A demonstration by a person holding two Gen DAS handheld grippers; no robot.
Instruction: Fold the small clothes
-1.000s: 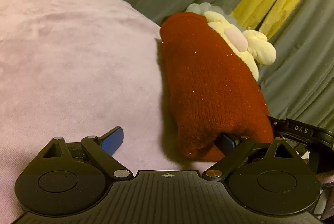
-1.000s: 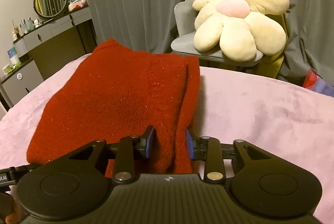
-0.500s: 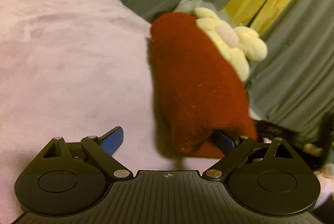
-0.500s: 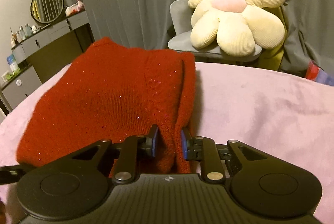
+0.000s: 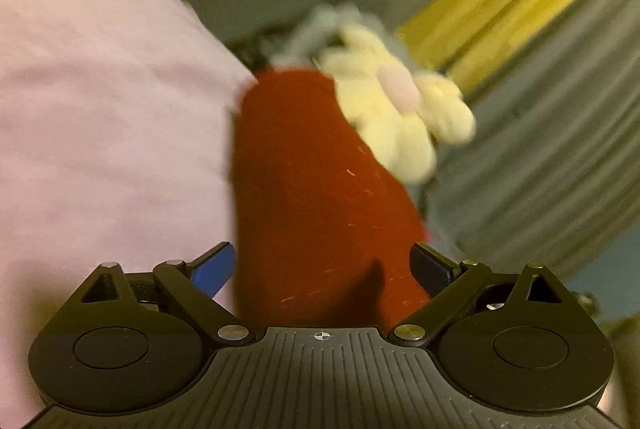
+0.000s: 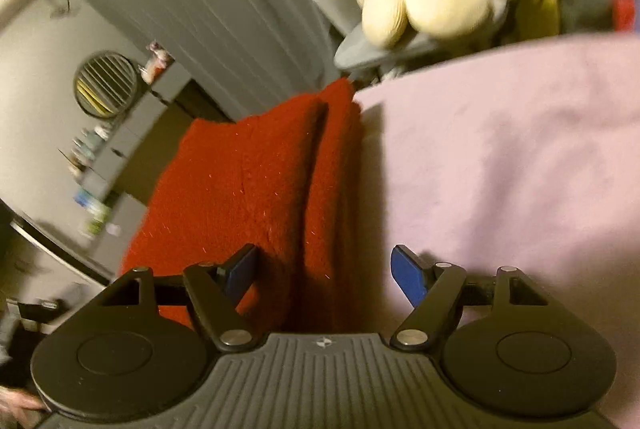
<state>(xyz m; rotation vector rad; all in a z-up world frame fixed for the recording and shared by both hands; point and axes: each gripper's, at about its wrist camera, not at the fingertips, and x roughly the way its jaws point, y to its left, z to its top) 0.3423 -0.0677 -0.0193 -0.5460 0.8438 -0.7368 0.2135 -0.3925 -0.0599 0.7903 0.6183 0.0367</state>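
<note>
Red knit (image 6: 248, 197): folded, on pink bed (image 6: 520, 149). Right tool (image 6: 324, 269): jaws just opened wide, knit's edge between, unpressed. Left tool (image 5: 324, 269): wide, knit between.

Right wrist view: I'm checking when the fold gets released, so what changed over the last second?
The right gripper has just been opening and let go of the folded red knit garment, whose edge lies loose between its blue pads. Both views tilted and blurred. The garment stays folded on the pink velvety cover.
</note>
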